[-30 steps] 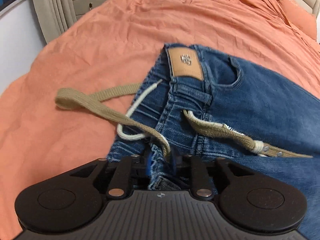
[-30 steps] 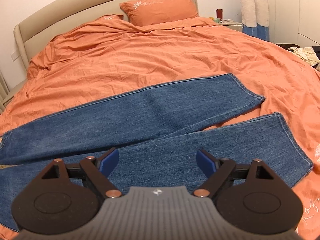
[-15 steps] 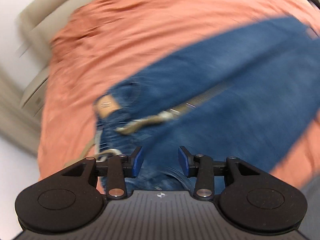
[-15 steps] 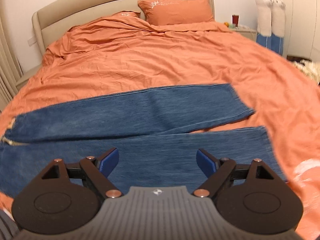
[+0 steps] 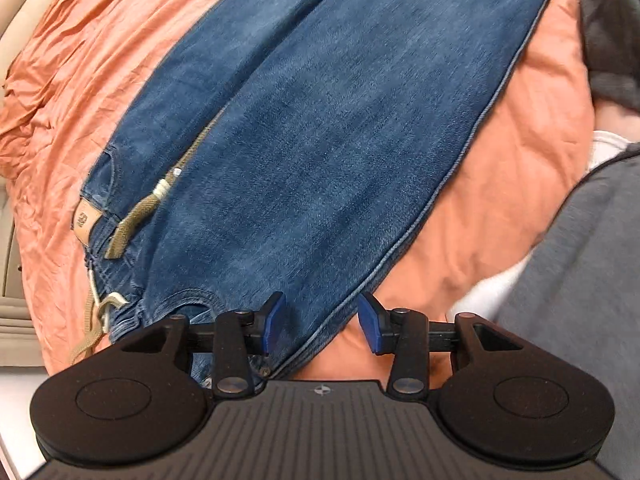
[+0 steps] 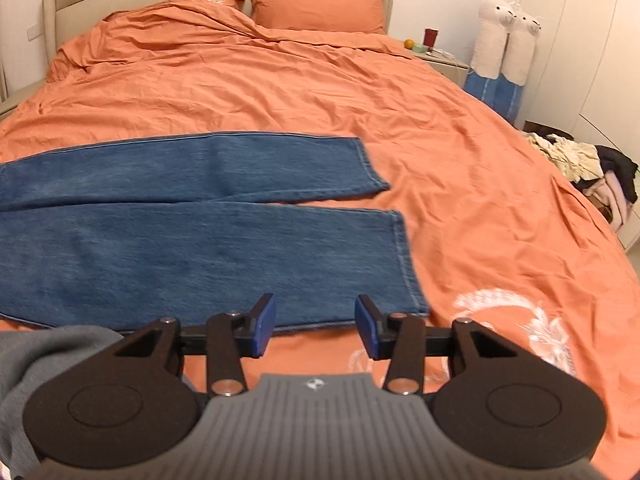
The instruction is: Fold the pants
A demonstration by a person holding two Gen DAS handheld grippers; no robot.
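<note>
Since a second ago you release the jeans (image 5: 320,140) waistband, left gripper (image 5: 320,326) empty, right gripper (image 6: 316,326) closing on nothing, both lining up along the bed's (image 6: 280,80) near edge to fold.

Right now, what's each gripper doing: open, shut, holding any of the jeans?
Left gripper: open, holding nothing, over the near edge of the jeans.
Right gripper: closing, nothing between its jaws, near the leg hem.

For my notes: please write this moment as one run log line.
jeans: flat on bed, unfolded | left claw: open, empty | right claw: closing, empty
</note>
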